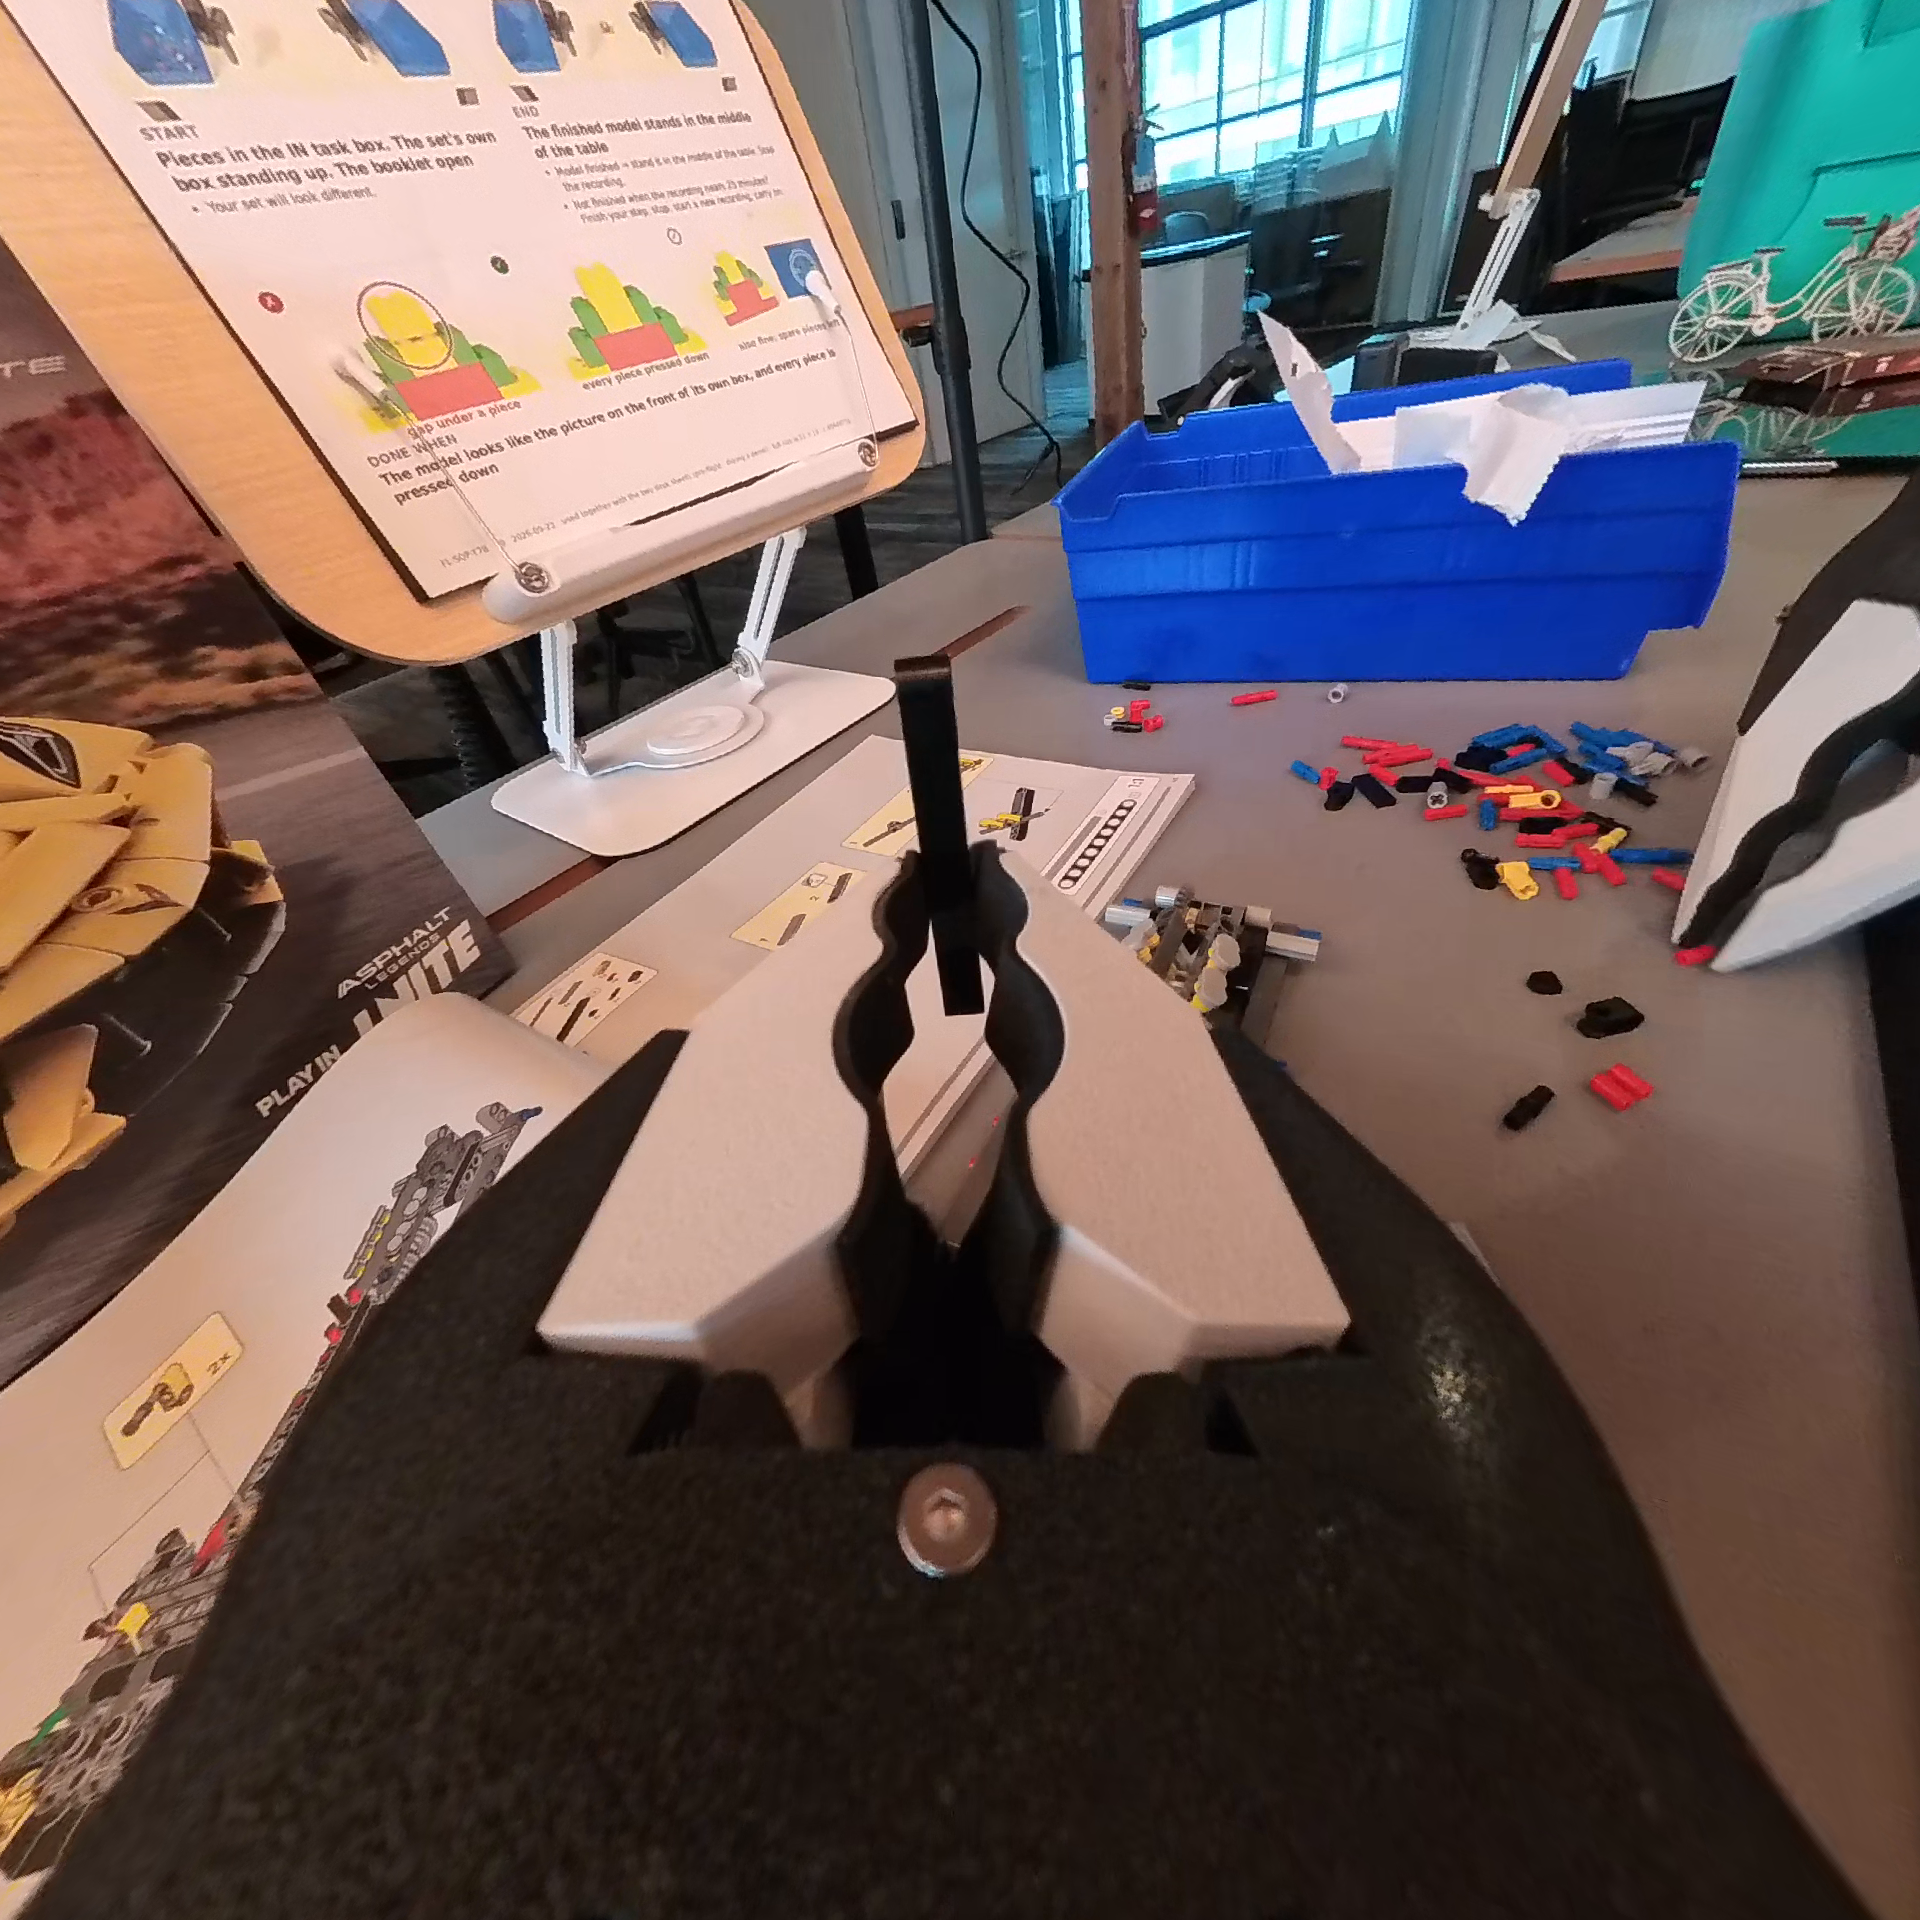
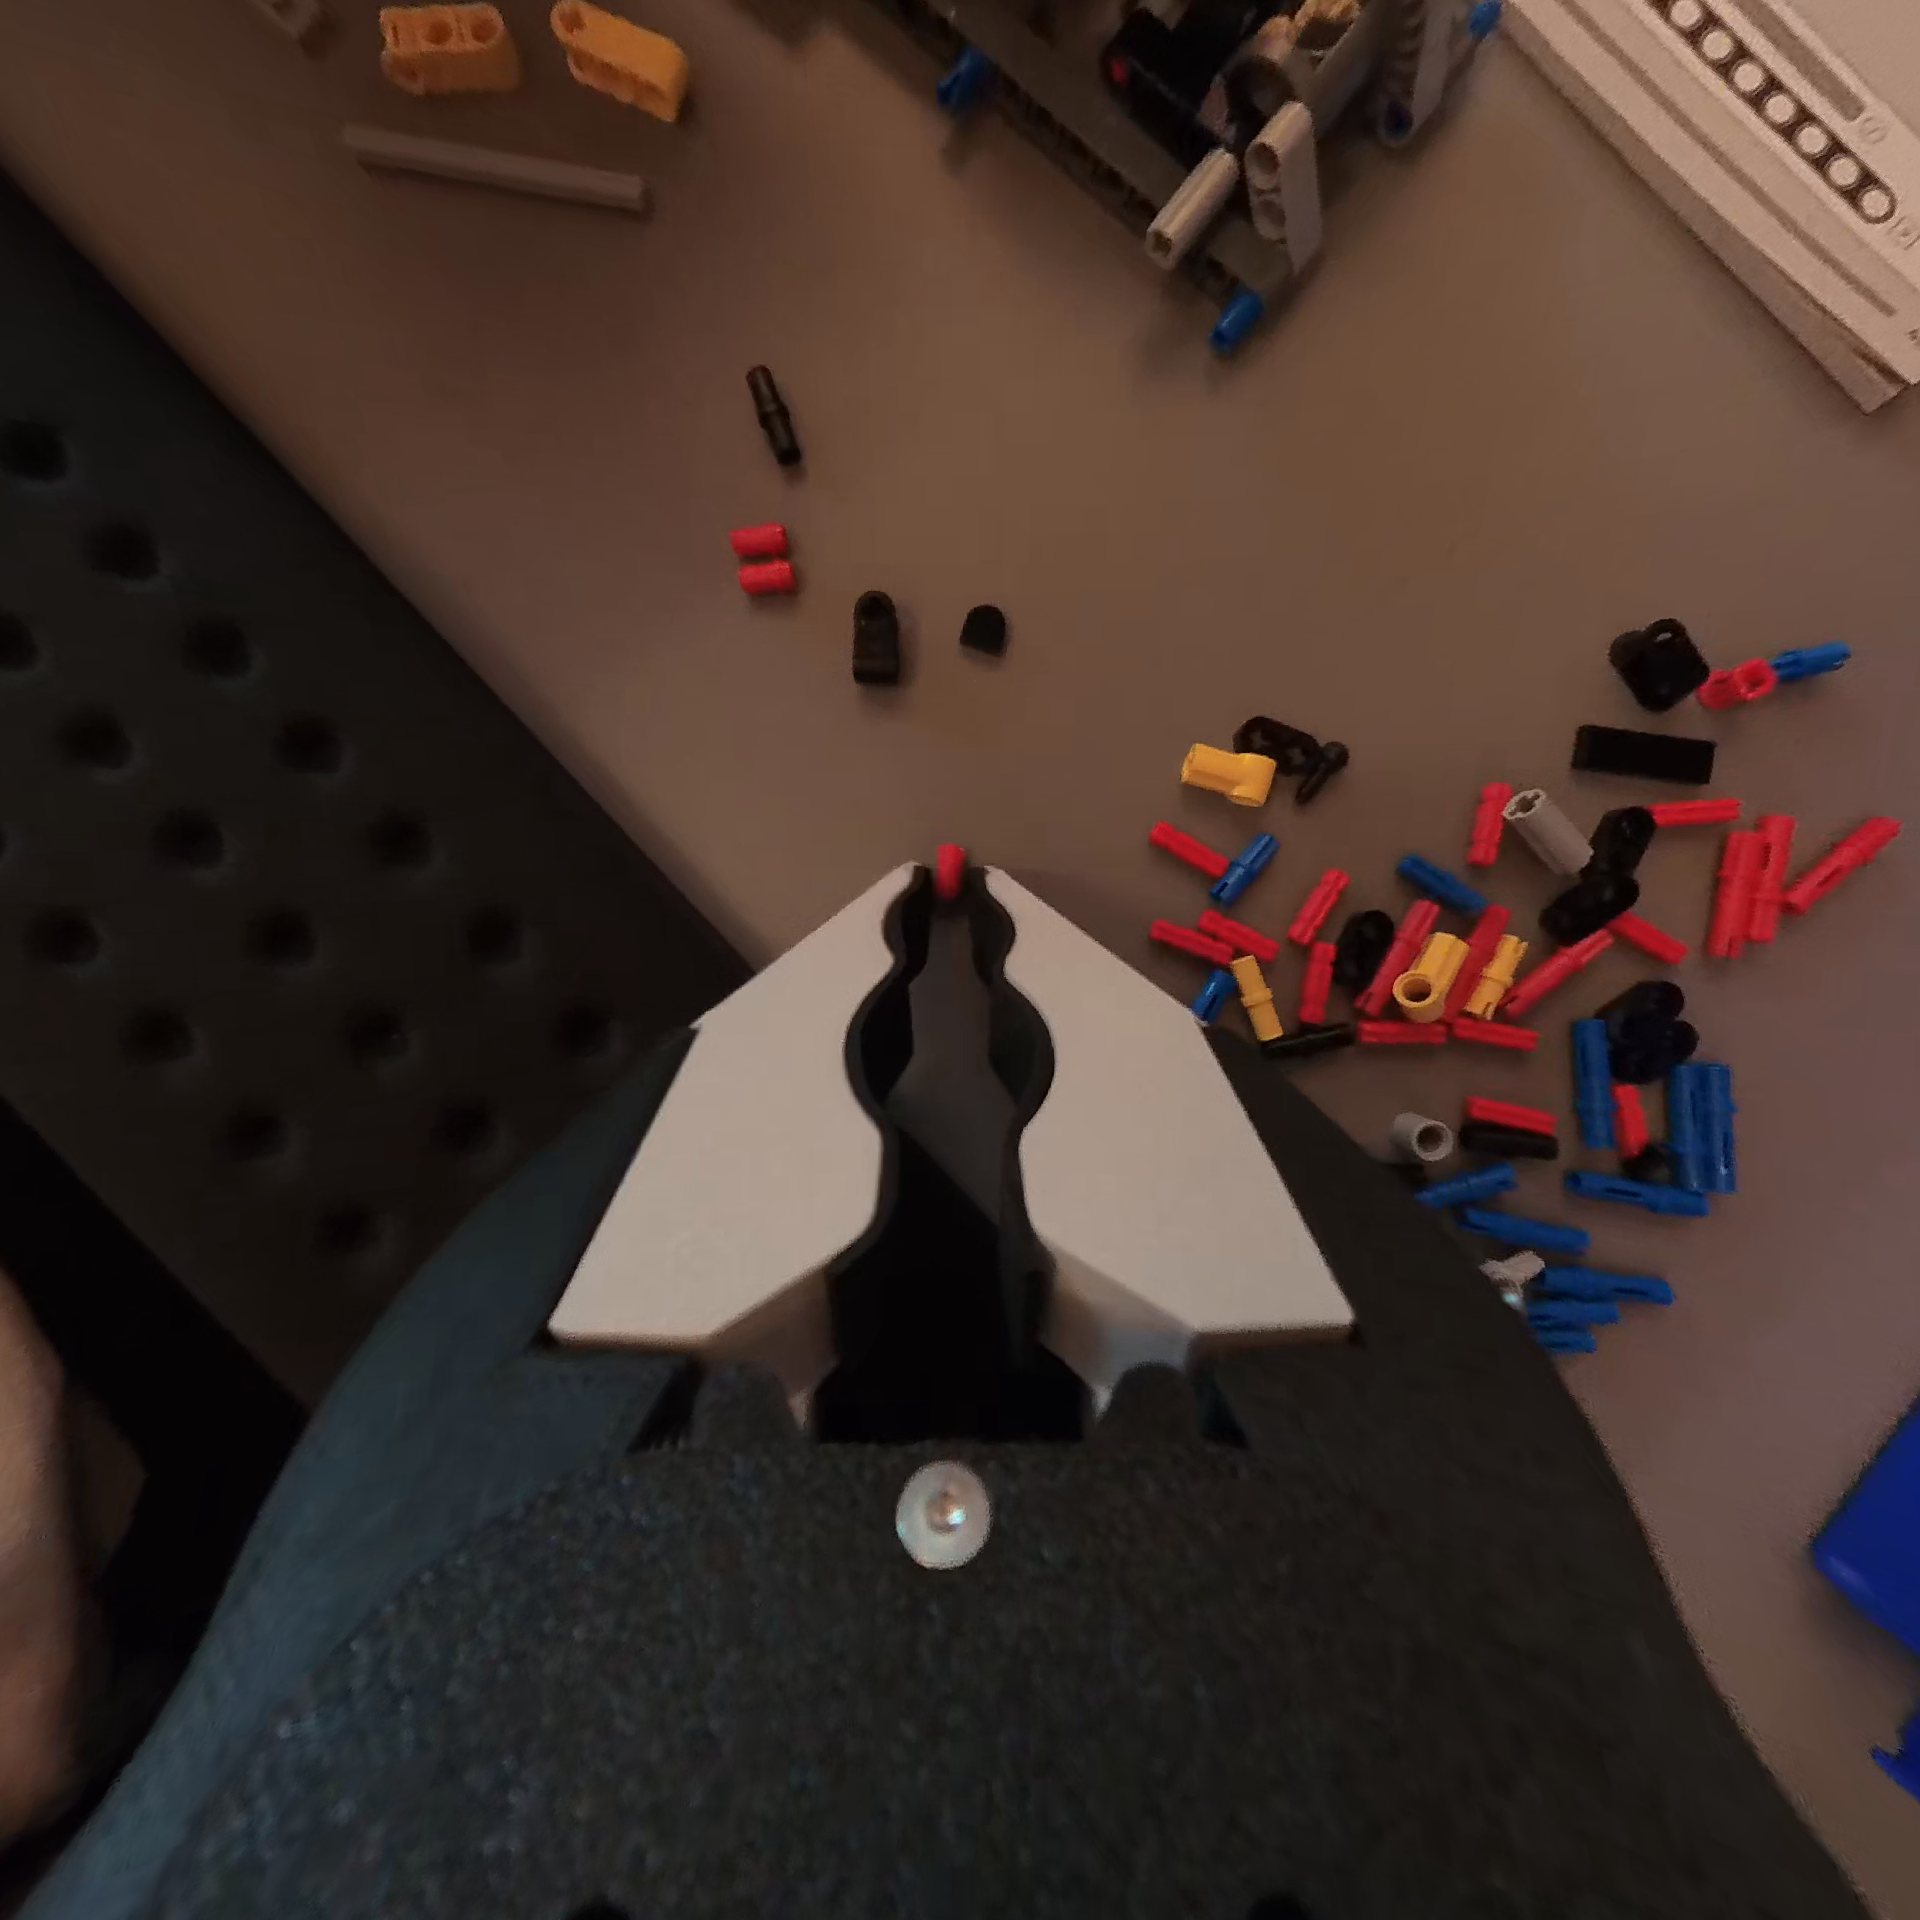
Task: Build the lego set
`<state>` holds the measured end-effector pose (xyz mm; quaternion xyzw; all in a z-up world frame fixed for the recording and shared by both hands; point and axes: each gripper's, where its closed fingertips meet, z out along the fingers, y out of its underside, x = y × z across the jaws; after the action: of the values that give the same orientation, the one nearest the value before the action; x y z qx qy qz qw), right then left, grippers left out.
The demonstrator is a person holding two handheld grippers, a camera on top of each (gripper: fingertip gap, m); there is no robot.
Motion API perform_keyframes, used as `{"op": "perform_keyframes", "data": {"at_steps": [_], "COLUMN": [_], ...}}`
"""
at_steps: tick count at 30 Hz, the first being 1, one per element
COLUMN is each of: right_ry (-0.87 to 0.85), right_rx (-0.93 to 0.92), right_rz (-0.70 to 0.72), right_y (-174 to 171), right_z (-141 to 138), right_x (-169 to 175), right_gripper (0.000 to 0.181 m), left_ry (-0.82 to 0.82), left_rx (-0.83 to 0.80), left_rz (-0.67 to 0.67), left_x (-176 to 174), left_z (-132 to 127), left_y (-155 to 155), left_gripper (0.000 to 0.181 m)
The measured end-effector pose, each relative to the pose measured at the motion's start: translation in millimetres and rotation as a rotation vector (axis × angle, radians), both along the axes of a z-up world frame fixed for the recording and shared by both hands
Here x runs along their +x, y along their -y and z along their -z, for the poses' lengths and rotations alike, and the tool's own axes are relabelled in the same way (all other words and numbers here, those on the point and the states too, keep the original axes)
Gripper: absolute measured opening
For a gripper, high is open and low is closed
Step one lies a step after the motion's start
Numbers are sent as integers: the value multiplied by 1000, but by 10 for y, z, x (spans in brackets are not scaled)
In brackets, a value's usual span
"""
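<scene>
My left gripper (image 1: 948, 883) is shut on a long black beam (image 1: 932, 790) that stands upright between its tips, held above the open instruction booklet (image 1: 1101, 821). My right gripper (image 2: 949, 875) is shut on a small red pin (image 2: 949, 865) at its very tips, above the grey table. It shows at the right edge of the left wrist view (image 1: 1704, 935). The grey partly built model (image 1: 1210, 940) sits on the table beyond the left gripper; it also shows at the top of the right wrist view (image 2: 1247, 135). A heap of red, blue, black and yellow pins (image 2: 1507, 987) lies right of the right gripper.
A blue bin (image 1: 1382, 561) with white paper stands at the back. A sheet stand (image 1: 499, 312) and the set's box (image 1: 156, 831) are on the left. Two yellow connectors (image 2: 530, 47), a grey axle (image 2: 499, 166) and loose black and red bits (image 2: 821, 582) lie ahead. A black perforated mat (image 2: 208, 831) borders the table. My hands' fingertips stand some 25 cm from each other. The grey axle (image 2: 499, 166) is about equally far from each gripper, around 15 cm.
</scene>
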<state>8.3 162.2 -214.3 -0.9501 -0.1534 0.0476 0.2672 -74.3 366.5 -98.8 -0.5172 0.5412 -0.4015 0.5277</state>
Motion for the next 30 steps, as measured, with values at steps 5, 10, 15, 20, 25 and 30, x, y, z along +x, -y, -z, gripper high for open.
{"op": "perform_keyframes", "data": {"at_steps": [5,10,15,20,25,30], "right_ry": [-24,-77,-335,-818,-1121,-1151], "right_rx": [41,52,298,501,426,309], "right_rz": [15,44,22,94,225,275], "right_y": [-14,-60,-425,-877,-1173,-1240], "right_z": [-1,-29,-545,-1157,-1357,-1305], "right_x": [7,-32,-531,-955,-1011,-1029], "right_gripper": [6,5,5,4,4,4], "left_ry": [1,11,23,18,14,18], "left_rx": [2,33,91,151,152,104], "left_rz": [2,30,78,154,213,242], "left_x": [2,7,7,-7,5,13], "left_z": [-7,-38,-65,-45,-16,-28], "left_y": [4,92,248,490,654,719], "left_gripper": [6,6,6,6,5,5]}}
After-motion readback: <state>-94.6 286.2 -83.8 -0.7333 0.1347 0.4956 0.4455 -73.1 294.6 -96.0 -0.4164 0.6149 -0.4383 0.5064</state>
